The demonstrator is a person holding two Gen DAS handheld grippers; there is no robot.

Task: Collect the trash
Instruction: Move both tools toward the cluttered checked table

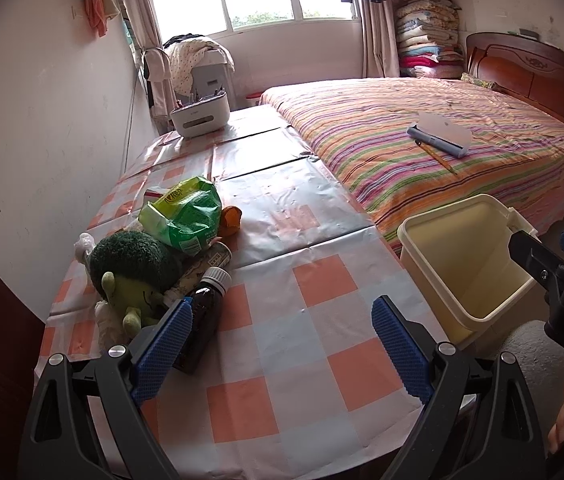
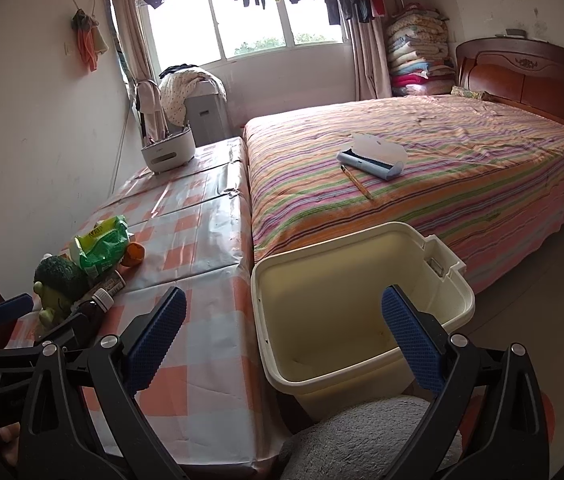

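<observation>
A cream trash bin point(image 1: 465, 264) point(image 2: 345, 300) stands empty beside the checked table point(image 1: 282, 320) point(image 2: 202, 264). On the table's left lies a pile: a crumpled green snack bag point(image 1: 186, 212) point(image 2: 100, 246), a dark brown bottle with a white cap point(image 1: 204, 312) point(image 2: 96, 304), a second small bottle point(image 1: 218, 254) point(image 2: 112, 282), an orange peel point(image 1: 230, 220) point(image 2: 134, 253) and a green plush toy point(image 1: 130, 276) point(image 2: 56, 284). My left gripper point(image 1: 282, 348) is open over the table, its left finger beside the dark bottle. My right gripper point(image 2: 285, 348) hangs open above the bin's near rim, holding nothing.
A white appliance point(image 1: 200, 114) point(image 2: 168, 152) sits at the table's far end. A striped bed point(image 1: 441, 148) point(image 2: 421, 172) with a lint roller point(image 1: 437, 138) point(image 2: 369, 160) and a pen point(image 2: 355, 182) lies to the right. A grey cushion point(image 2: 361, 436) is below the bin.
</observation>
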